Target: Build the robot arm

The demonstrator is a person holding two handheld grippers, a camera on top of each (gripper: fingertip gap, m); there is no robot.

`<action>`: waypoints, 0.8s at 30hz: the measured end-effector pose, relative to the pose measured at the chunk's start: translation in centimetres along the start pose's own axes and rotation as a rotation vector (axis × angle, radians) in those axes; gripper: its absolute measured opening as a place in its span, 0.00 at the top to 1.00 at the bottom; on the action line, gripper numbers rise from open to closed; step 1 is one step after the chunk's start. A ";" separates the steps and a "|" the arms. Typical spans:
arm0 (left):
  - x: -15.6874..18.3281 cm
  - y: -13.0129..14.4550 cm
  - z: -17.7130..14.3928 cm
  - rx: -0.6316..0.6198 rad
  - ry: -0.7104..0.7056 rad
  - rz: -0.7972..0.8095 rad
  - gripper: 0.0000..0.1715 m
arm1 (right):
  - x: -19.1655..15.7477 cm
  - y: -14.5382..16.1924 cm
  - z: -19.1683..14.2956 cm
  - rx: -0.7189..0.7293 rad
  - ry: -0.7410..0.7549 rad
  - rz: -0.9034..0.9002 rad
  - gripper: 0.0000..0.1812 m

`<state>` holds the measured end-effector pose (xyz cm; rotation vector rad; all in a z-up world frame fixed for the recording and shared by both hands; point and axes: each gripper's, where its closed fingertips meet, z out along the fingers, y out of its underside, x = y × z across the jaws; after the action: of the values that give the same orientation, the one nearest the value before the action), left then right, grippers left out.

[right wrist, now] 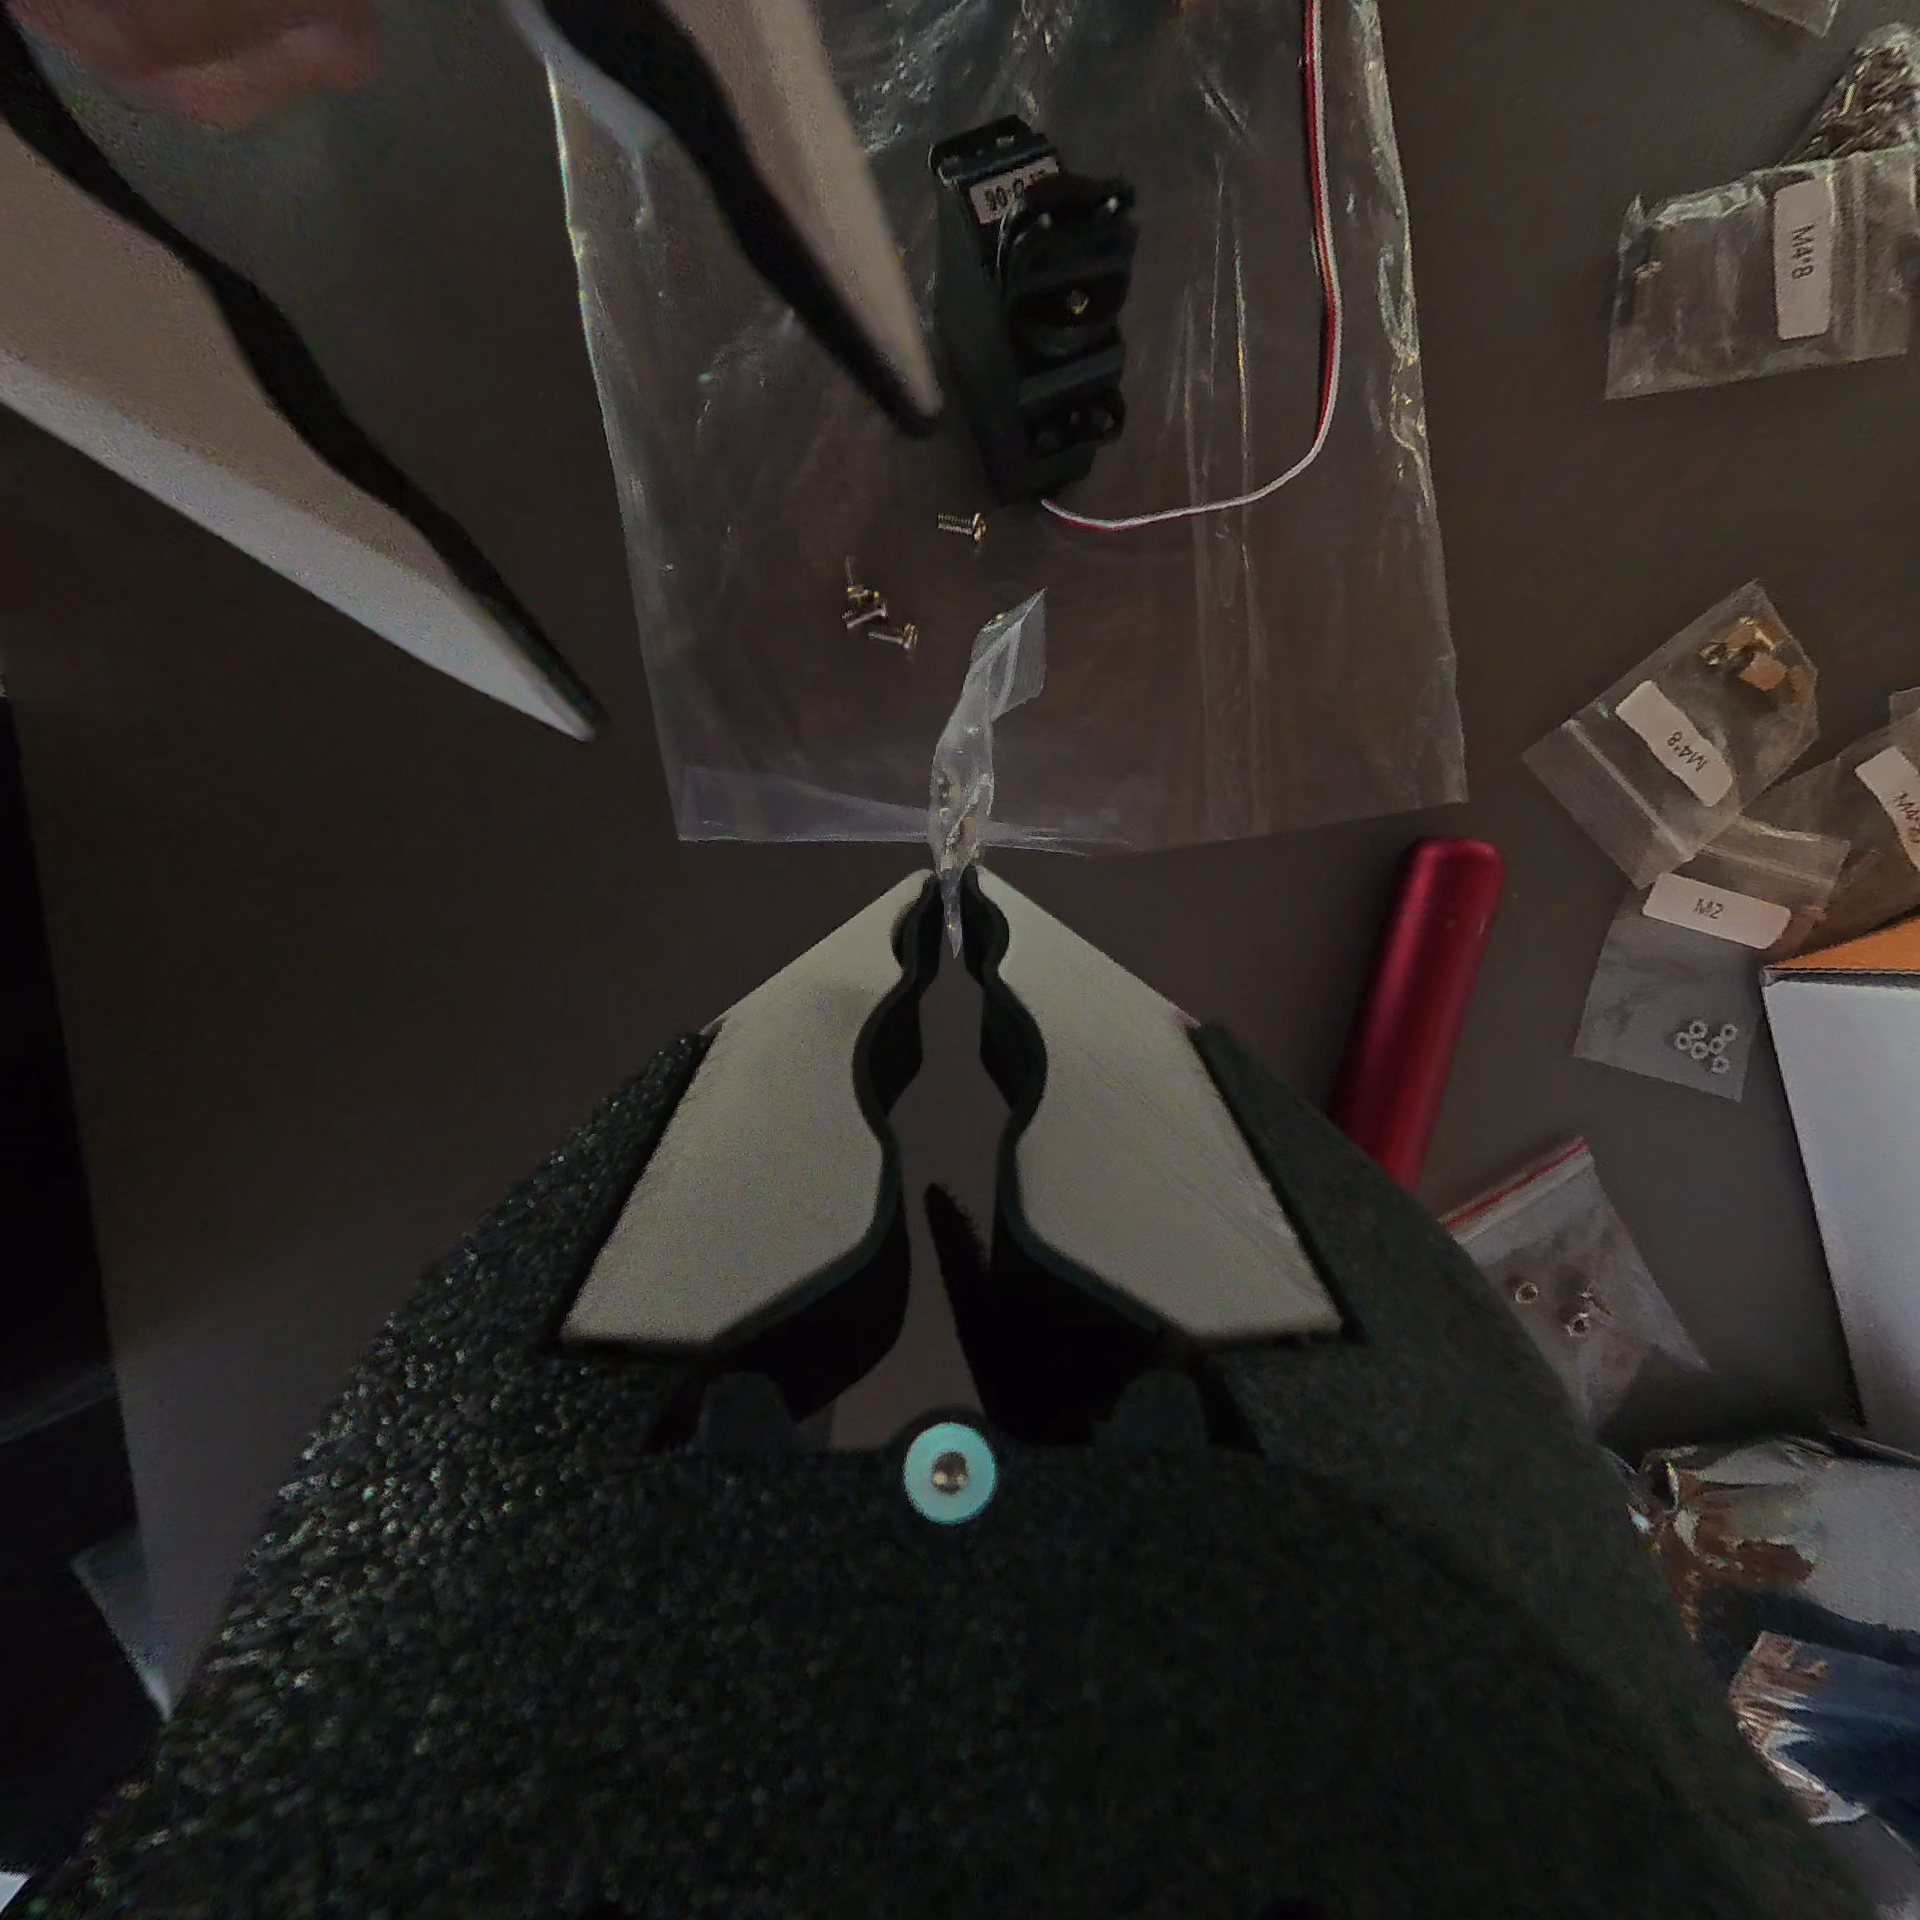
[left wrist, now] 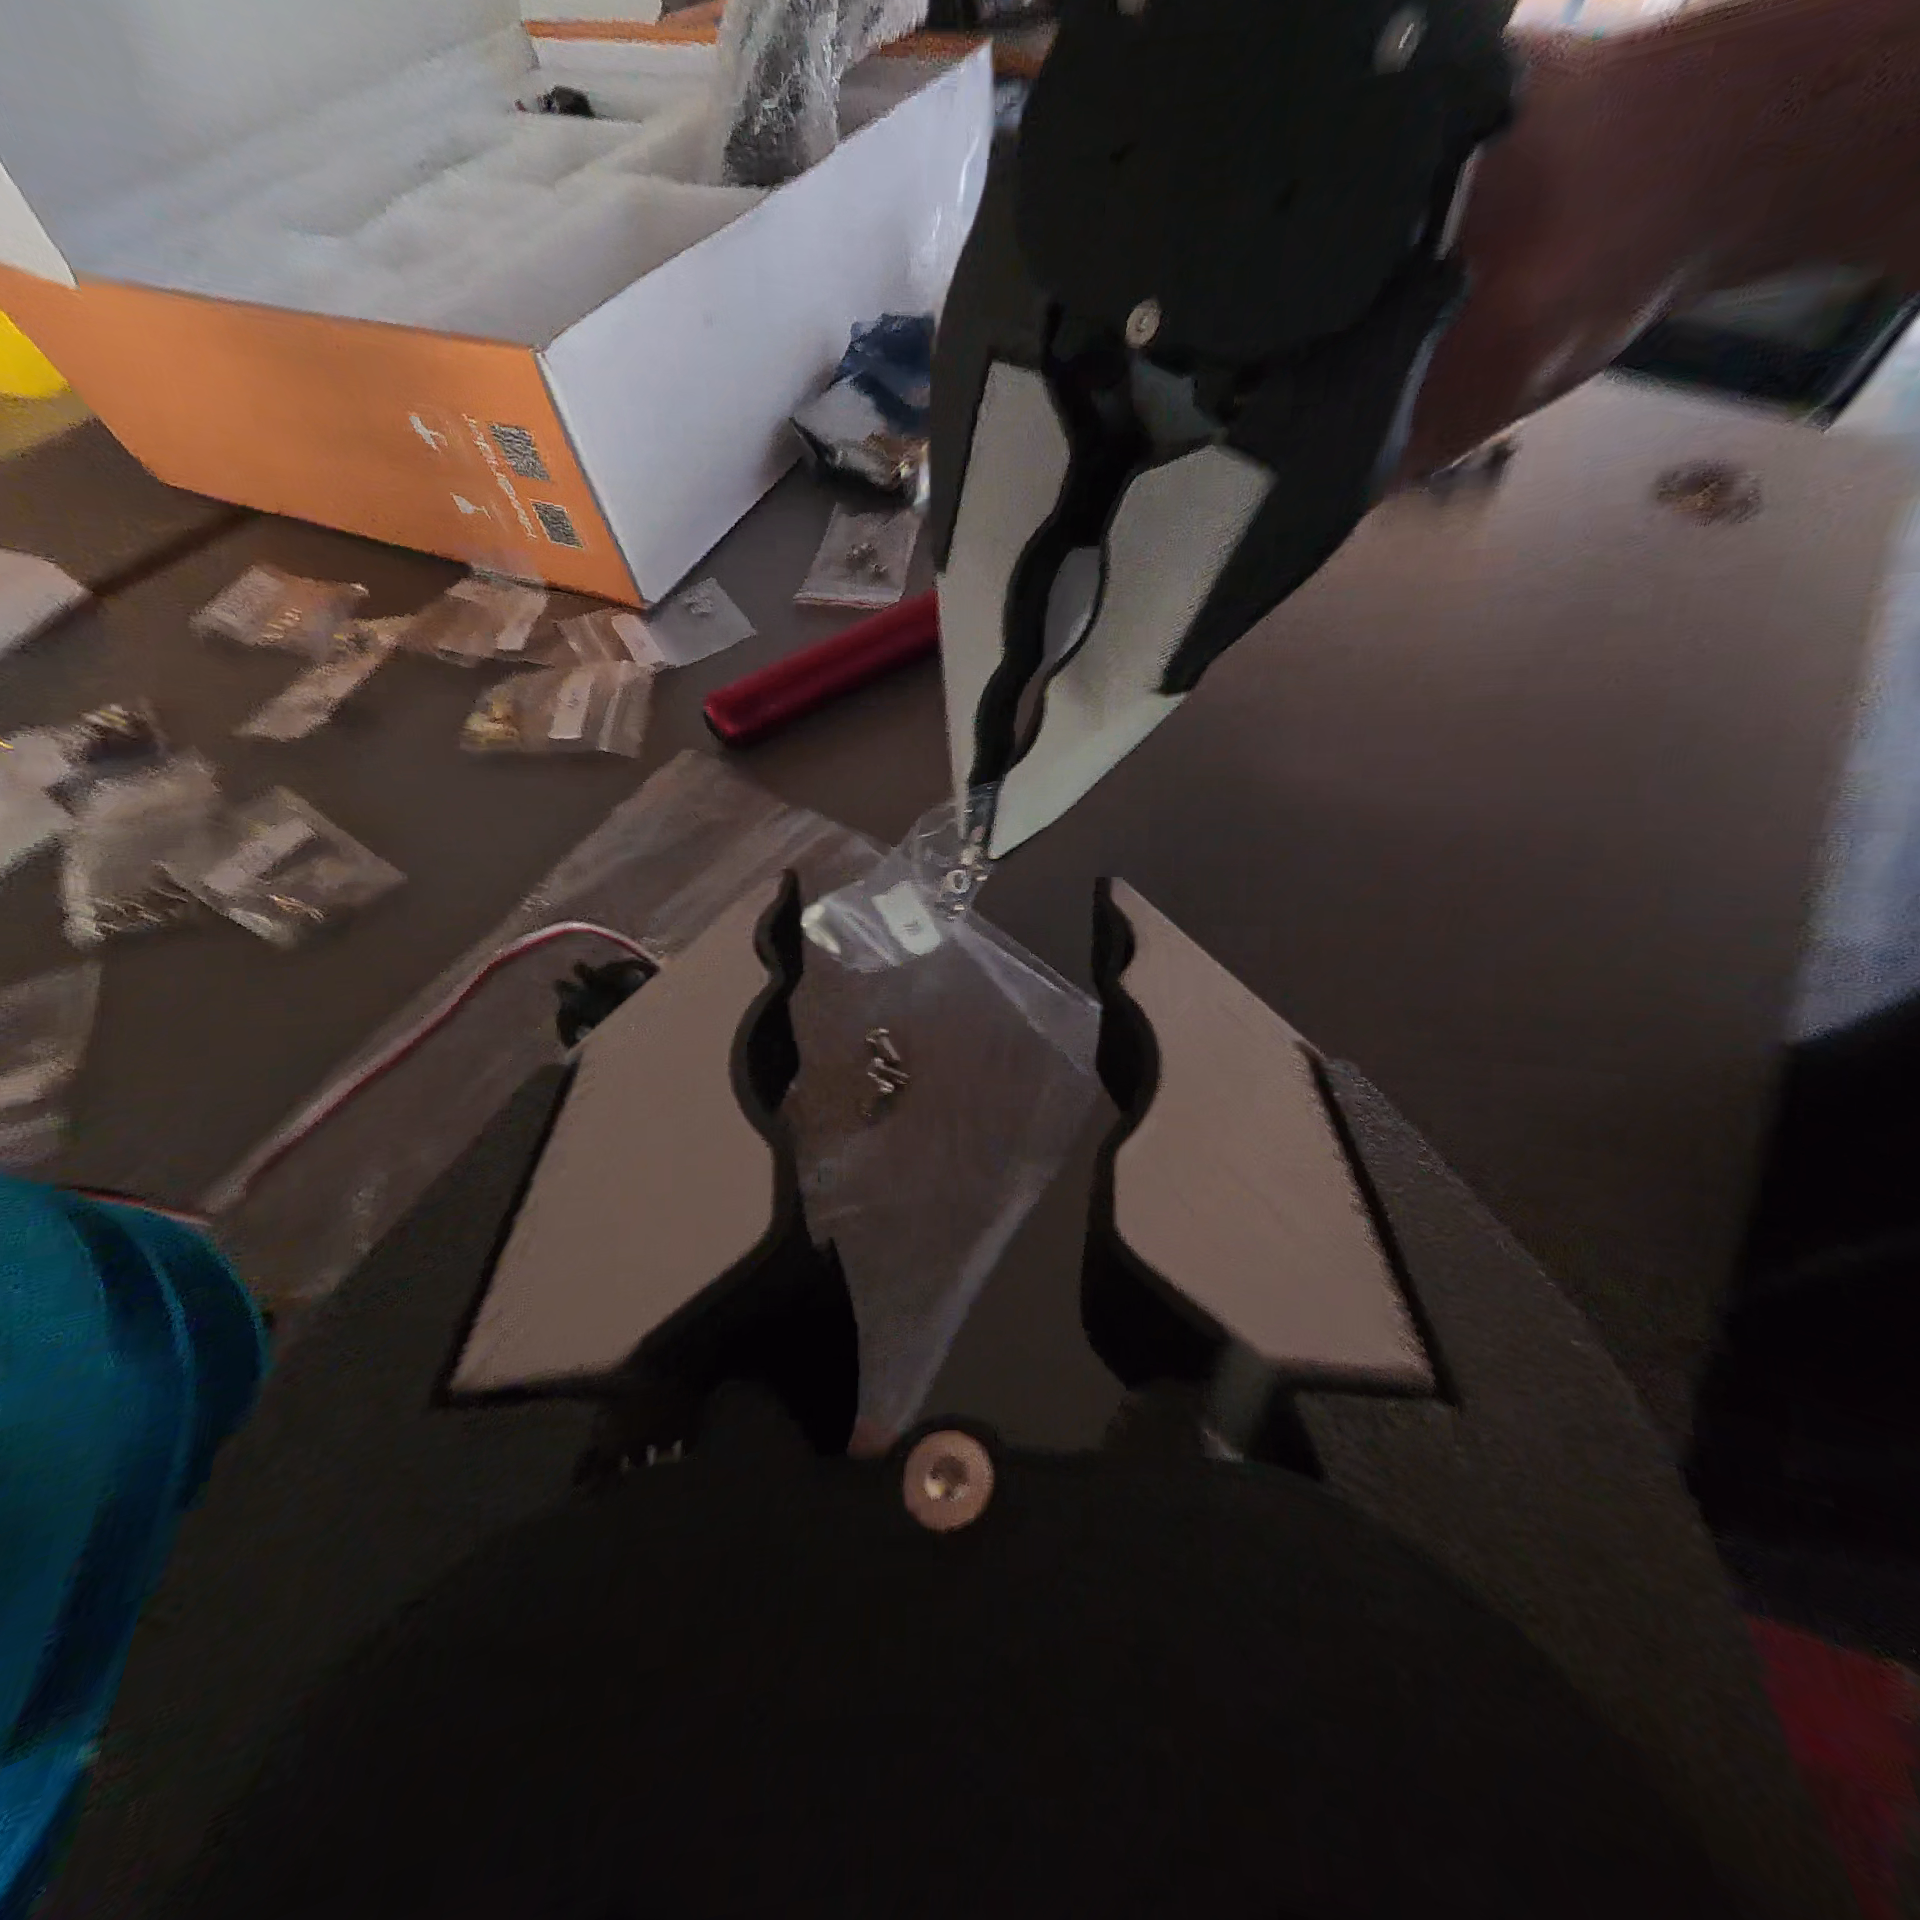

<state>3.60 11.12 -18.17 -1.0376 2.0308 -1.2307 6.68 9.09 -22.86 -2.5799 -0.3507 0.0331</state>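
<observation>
My right gripper is shut on the end of a small clear zip bag with tiny metal parts in it, and holds it above a large clear plastic bag lying flat on the dark table. On the large bag lie a black servo with a red and white wire and several loose screws. My left gripper is open and empty, with the small bag hanging near its fingertips. The right gripper comes down from above in the left wrist view. The left gripper shows at upper left in the right wrist view.
An open orange and white box with white foam stands at the back left. Several small labelled parts bags are scattered in front of it. A red cylinder lies next to the large bag. A blue sleeve is at lower left. There is about 6 cm between the tips of the two grippers.
</observation>
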 end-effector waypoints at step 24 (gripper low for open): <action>1.0 3.4 4.2 -0.240 0.060 0.157 0.65 | -0.1 0.0 -0.2 0.083 -0.018 0.016 0.99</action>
<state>5.17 9.26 -23.10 -0.9346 2.3012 -0.9665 6.59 8.91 -22.70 -2.5021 -0.3282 0.0752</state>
